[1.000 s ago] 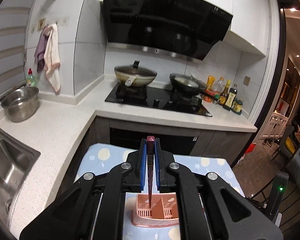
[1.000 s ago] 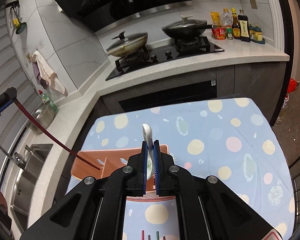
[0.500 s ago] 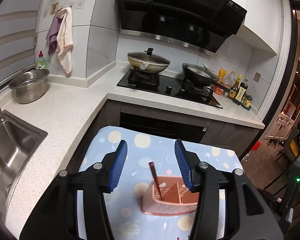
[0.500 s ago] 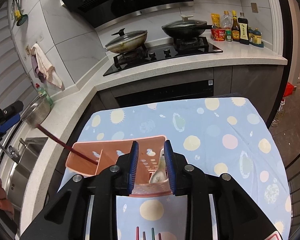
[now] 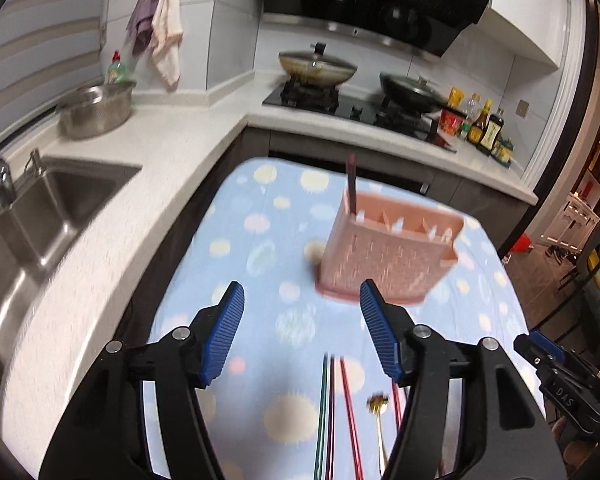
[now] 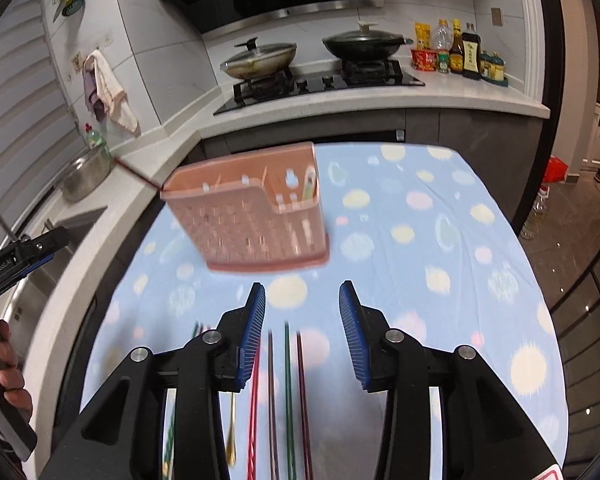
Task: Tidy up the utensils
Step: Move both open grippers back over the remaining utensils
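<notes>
With one chopstick [image 5: 351,184] and a spoon [image 6: 309,188] in the pink holder [image 5: 388,256], my left gripper [image 5: 300,334] and right gripper [image 6: 302,334], jaws just spreading and empty, face the loose chopsticks [image 6: 288,392] on the tabletop [image 6: 460,248].

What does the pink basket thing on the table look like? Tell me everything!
The pink utensil holder looks like plastic, with slotted walls, dividers inside and a flat base. It stands upright on the dotted blue tablecloth. A dark red chopstick leans out of one end compartment, and a white spoon sits in the other end. No claw touches it.
</notes>
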Tool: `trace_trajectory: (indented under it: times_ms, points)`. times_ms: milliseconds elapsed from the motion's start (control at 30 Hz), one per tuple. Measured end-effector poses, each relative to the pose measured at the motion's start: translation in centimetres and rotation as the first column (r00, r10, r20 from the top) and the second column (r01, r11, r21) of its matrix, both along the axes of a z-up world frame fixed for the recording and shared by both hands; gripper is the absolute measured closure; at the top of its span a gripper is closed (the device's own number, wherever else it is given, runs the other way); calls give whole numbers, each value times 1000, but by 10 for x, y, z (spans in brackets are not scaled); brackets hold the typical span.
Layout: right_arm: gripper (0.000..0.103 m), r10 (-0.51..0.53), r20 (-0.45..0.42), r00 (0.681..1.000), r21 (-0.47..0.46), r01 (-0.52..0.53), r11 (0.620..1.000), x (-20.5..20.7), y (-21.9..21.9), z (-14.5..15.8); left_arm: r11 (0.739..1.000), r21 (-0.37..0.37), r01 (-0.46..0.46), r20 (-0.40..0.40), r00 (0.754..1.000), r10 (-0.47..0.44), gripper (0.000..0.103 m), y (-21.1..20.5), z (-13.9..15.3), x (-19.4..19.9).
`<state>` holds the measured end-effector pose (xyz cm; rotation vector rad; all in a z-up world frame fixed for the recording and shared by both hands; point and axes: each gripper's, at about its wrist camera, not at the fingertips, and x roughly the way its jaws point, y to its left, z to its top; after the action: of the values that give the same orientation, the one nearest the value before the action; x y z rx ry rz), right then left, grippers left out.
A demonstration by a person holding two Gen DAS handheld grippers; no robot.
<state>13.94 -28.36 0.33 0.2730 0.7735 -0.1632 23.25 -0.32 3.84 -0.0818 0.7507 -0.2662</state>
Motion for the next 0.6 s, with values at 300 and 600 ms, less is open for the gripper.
trace_trajectory:
  times_ms: [300, 600]
  points:
    - [65, -7, -128, 992, 3, 7, 1000, -78, 11, -57, 998, 62, 14, -157, 988, -4, 46, 15, -82, -76]
    - [65, 37, -233, 972, 26, -32, 999, -110, 32, -106, 996, 84, 36, -255, 967, -13, 46, 19, -130, -122]
